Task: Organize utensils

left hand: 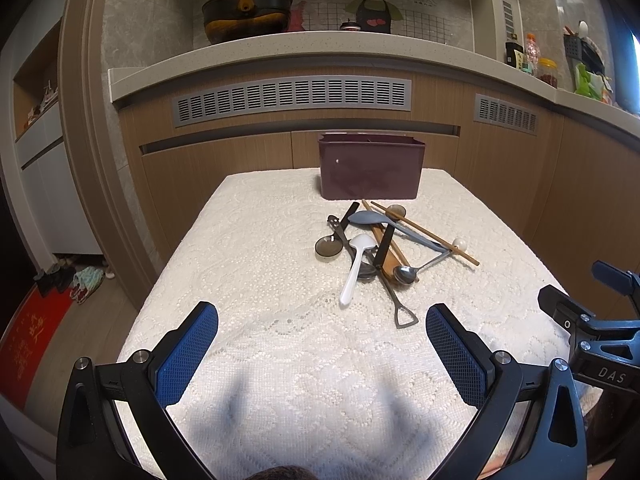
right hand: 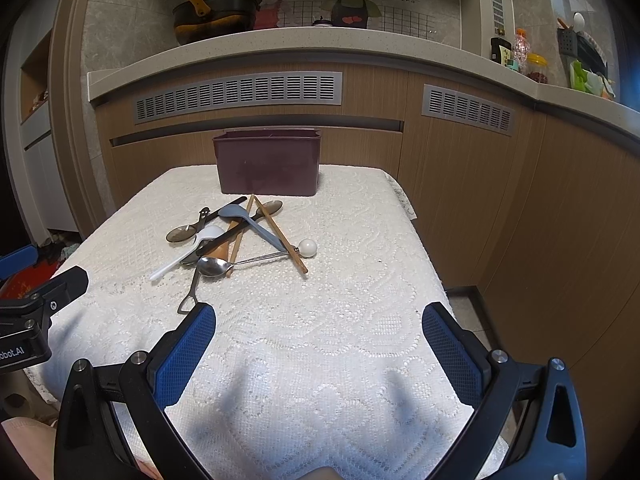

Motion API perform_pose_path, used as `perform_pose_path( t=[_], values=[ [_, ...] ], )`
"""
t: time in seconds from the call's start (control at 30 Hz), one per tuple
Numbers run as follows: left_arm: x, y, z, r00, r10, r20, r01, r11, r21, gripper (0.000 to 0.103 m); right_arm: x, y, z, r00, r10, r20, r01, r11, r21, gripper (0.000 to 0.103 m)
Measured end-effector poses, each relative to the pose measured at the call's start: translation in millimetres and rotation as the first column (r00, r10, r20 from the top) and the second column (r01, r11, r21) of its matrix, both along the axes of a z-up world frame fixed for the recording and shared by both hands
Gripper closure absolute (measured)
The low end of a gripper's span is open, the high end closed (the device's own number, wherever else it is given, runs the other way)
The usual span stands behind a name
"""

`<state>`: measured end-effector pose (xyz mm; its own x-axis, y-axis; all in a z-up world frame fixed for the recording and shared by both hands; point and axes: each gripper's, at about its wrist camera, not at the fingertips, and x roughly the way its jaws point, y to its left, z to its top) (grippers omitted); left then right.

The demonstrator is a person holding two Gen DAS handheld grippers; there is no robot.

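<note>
A pile of utensils [left hand: 380, 248] lies mid-table, in front of a dark maroon bin [left hand: 371, 166]: a white spoon [left hand: 354, 268], a grey-blue spoon [left hand: 372, 218], a metal spoon [left hand: 405, 275], wooden chopsticks [left hand: 428, 234], a smoky plastic spoon [left hand: 327, 247]. The pile [right hand: 236, 240] and the bin [right hand: 269, 164] also show in the right wrist view. My left gripper [left hand: 322, 330] is open and empty, above the near table, short of the pile. My right gripper [right hand: 319, 330] is open and empty, near and right of the pile.
The table carries a white lace cloth [left hand: 260, 280]. Wooden cabinets [left hand: 240, 160] with vents stand right behind it. A counter [left hand: 280, 52] above holds a black pot [left hand: 246, 12] and jars [left hand: 548, 72]. The floor drops off at the table's left and right edges.
</note>
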<state>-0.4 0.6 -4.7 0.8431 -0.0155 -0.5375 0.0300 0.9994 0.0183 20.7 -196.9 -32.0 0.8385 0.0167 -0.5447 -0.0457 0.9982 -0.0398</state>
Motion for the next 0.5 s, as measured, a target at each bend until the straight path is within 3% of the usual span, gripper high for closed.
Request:
perform_pose_path(
  t=[0.5],
  values=[
    [13, 4, 2, 1.000, -0.002, -0.024, 0.002, 1.000, 0.020, 0.000, 6, 0, 2, 1.000, 0.011, -0.007, -0.011, 1.000, -0.016, 0.000]
  ],
)
